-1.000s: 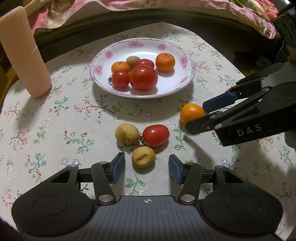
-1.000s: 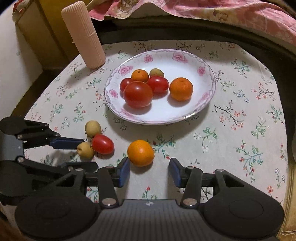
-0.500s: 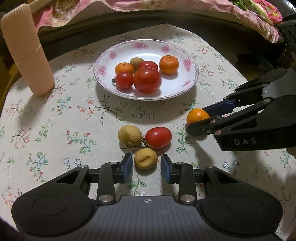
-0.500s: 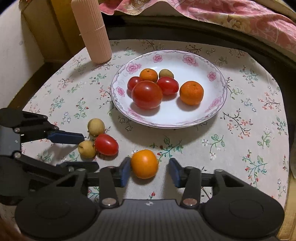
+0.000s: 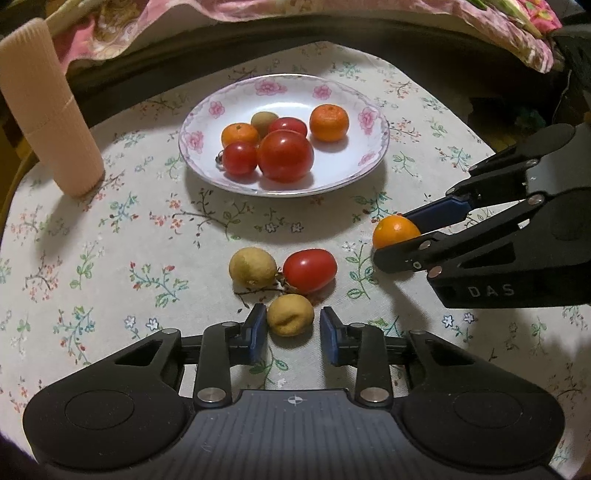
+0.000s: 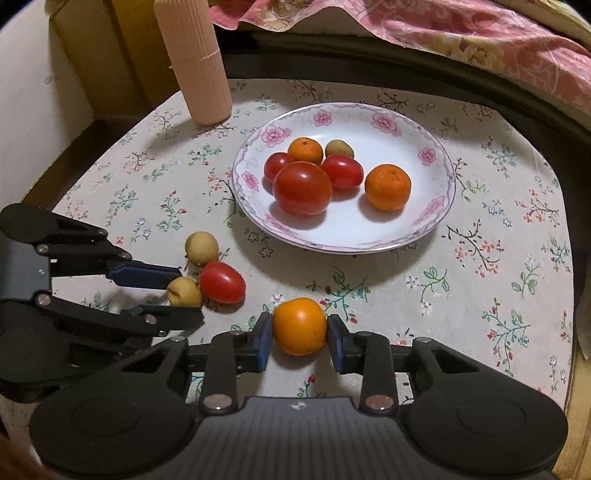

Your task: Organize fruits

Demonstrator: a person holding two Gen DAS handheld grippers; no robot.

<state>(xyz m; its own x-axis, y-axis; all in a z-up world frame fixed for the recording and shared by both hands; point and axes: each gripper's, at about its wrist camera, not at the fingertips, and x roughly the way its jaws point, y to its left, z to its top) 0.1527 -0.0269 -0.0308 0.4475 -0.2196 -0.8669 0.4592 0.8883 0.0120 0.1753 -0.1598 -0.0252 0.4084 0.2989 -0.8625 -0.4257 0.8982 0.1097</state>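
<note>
A white floral plate [image 5: 373,162] [image 6: 439,221] holds tomatoes, two small oranges and a green-brown fruit. On the cloth lie a tan longan [image 5: 252,266], a red tomato [image 5: 309,270] and a second tan longan [image 5: 290,314] [image 6: 183,292]. My left gripper [image 5: 291,328] [image 6: 177,295] straddles that second longan, pads close on both sides with small gaps showing. My right gripper [image 6: 300,332] [image 5: 402,236] has closed on a loose orange [image 6: 299,325] [image 5: 395,230], pads touching its sides.
A tall ribbed pink cylinder [image 5: 44,110] [image 6: 192,62] stands at the table's back left. A pink floral fabric [image 6: 443,29] lies beyond the dark table rim. The floral tablecloth [image 6: 498,280] covers the table.
Both grippers moved forward and narrowed. The left one now straddles the near longan; the right one has closed onto the loose orange.
</note>
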